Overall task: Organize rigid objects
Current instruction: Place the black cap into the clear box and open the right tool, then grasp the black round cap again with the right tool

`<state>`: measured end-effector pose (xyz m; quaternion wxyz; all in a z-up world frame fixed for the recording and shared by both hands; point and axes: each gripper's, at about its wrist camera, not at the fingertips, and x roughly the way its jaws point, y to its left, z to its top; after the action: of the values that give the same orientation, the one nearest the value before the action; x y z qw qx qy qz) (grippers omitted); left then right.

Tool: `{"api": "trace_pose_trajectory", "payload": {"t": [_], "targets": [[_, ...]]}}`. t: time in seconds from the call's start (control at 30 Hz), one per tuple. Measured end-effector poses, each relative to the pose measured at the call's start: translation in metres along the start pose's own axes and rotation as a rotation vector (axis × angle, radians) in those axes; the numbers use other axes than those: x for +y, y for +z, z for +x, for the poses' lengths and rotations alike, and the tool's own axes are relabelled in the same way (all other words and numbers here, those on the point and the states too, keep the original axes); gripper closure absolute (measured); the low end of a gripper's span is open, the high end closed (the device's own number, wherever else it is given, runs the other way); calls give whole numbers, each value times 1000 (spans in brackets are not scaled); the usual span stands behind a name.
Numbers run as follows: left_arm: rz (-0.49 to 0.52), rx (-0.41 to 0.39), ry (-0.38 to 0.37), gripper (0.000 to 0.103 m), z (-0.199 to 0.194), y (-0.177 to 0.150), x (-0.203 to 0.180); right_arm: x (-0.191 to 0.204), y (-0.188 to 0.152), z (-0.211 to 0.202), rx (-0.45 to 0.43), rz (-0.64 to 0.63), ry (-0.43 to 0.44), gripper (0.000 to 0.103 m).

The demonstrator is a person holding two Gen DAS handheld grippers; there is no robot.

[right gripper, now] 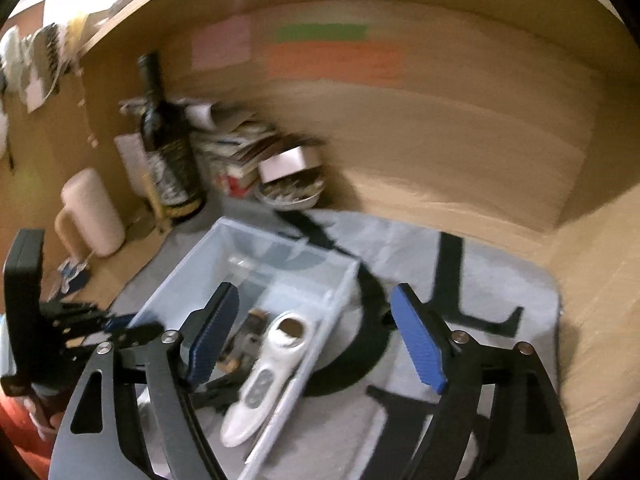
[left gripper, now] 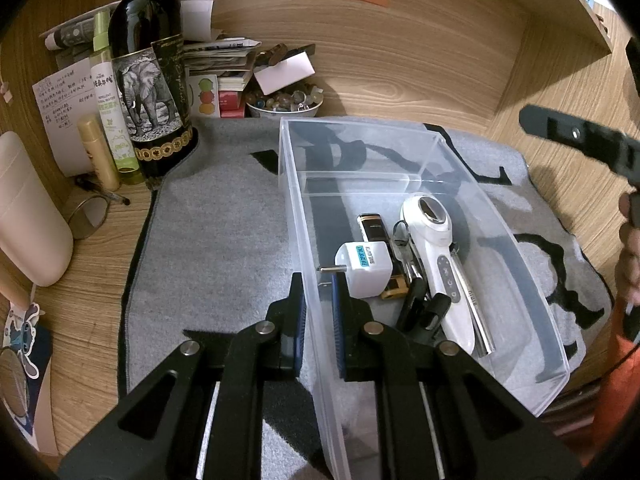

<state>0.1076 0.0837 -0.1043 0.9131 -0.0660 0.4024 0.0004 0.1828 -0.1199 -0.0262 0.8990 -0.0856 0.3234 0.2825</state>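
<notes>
Clear plastic bin (left gripper: 400, 152) sits on a grey mat with black markings (left gripper: 216, 216) that covers the wooden desk (left gripper: 96, 280). Inside its near half lie a white handheld device (left gripper: 440, 256), a white plug adapter (left gripper: 366, 270), a black and gold lighter-like item (left gripper: 372, 229), keys (left gripper: 402, 240) and a dark clip-shaped piece (left gripper: 424, 312), all crowded together and touching. The left gripper (left gripper: 318, 300) straddles the bin's left wall, one pad outside and one inside, its jaws narrow and pinching that wall. The right gripper (right gripper: 316, 344) hovers above the bin's right side with its blue pads set wide apart and nothing between them; its view is motion-blurred. At the far left stand a dark wine bottle with an elephant label (left gripper: 150, 80), a green spray bottle (left gripper: 110, 96) and a yellow tube (left gripper: 98, 152), with a bowl of stones (left gripper: 284, 104) beside a stack of papers (left gripper: 220, 56).
</notes>
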Motion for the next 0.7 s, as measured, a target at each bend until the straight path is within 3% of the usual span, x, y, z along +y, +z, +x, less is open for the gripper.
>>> {"api": "trace_pose_trajectory", "payload": {"t": [0.27,0.53,0.7], "targets": [[2,2,2,91,-1,-1,1,-35,8,17,-10,60,-113,27],[2,4,-1,91,-1,-1,2,-63,-4,81,123,117,-135,28],[5,5,3,91,-1,-2,0,-75,-19,115,216,150,-116,43]]}}
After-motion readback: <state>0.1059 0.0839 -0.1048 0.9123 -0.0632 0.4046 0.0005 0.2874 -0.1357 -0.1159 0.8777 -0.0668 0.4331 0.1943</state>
